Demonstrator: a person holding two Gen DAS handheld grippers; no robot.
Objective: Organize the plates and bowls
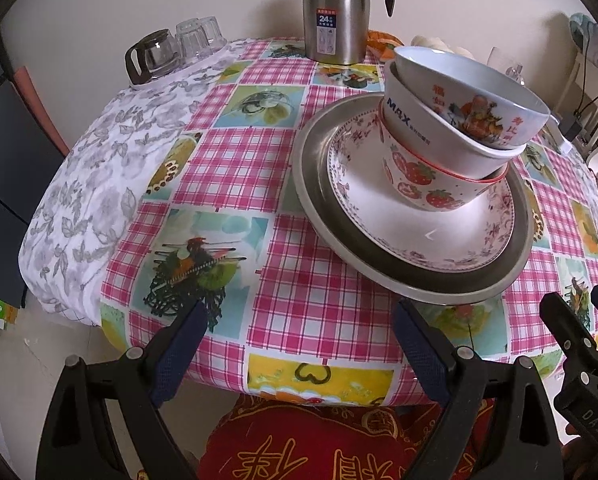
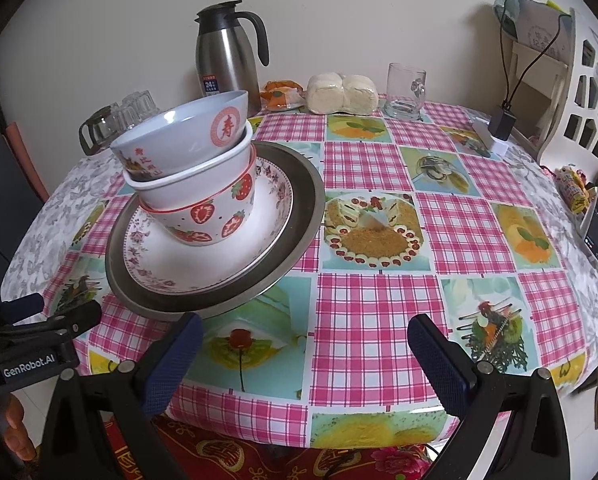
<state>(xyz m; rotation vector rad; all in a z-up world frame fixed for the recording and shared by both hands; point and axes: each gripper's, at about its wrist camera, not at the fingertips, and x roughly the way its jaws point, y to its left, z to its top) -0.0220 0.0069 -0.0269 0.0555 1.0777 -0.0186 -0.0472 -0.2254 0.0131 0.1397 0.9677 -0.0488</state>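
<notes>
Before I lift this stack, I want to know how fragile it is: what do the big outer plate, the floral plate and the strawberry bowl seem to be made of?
Outer plate: likely stainless steel, with a dull grey metallic sheen.
Floral plate: glossy white with a printed rim, ceramic or melamine; I cannot tell which.
Strawberry bowl: the same glossy white look, equally open.

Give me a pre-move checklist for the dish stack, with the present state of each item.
1. Left gripper empty, jaws wide apart: ok.
2. Right gripper empty, jaws wide apart: ok.
3. Three bowls nested: blue-grey bowl in white bowl in strawberry bowl: ok.
4. Bowls level: not ok, the upper two lean.
5. Floral plate seated inside metal tray: ok.
6. Tray flat on the tablecloth: cannot tell.
</notes>
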